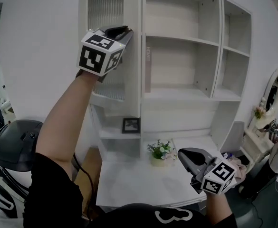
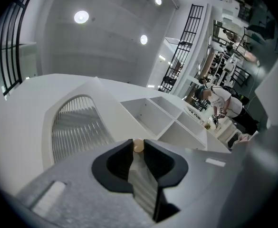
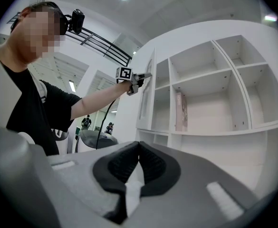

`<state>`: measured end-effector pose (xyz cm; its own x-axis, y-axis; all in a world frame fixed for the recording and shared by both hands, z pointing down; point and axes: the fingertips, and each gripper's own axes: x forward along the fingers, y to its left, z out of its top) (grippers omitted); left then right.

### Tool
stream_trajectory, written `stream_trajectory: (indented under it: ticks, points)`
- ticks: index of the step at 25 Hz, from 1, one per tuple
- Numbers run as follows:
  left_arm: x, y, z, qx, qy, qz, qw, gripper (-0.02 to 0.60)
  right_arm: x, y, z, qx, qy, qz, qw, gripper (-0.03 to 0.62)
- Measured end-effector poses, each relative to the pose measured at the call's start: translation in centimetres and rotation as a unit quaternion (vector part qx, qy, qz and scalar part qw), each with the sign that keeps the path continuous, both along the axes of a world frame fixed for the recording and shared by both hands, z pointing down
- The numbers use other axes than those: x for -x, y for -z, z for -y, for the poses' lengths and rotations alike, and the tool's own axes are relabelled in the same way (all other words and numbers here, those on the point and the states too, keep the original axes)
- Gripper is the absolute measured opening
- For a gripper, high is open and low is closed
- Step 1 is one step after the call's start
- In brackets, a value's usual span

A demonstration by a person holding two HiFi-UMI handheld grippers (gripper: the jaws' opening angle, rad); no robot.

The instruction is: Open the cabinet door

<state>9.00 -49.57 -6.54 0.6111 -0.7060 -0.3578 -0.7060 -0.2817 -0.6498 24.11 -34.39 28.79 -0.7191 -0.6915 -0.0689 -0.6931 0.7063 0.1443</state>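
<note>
Left gripper view: the cabinet door's small round knob [image 2: 138, 146] was clenched at the tips of the left tongs [image 1: 128, 31], so that the ribbed-glass cabinet door [image 1: 106, 13], at the shelving's upper left and seemingly ajar, could be pulled. The right tongs [image 1: 182, 154] were held shut and empty, low over the bench [image 1: 129, 179].
</note>
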Motion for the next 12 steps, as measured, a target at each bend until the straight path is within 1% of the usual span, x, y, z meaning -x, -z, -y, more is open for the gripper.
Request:
stream_trajectory:
  ticks: [9, 12]
  points:
    - [2.7, 0.1, -3.5, 0.015, -0.049, 0.002, 0.9987, 0.074, 6.6, 0.7, -0.9, -0.001, 0.027, 0.011, 1.000, 0.003]
    - [4.0, 0.1, -4.9, 0.025, -0.076, -0.005, 0.9968, 0.074, 8.8, 0.6, -1.5, -0.001, 0.033, 0.009, 0.999, 0.003]
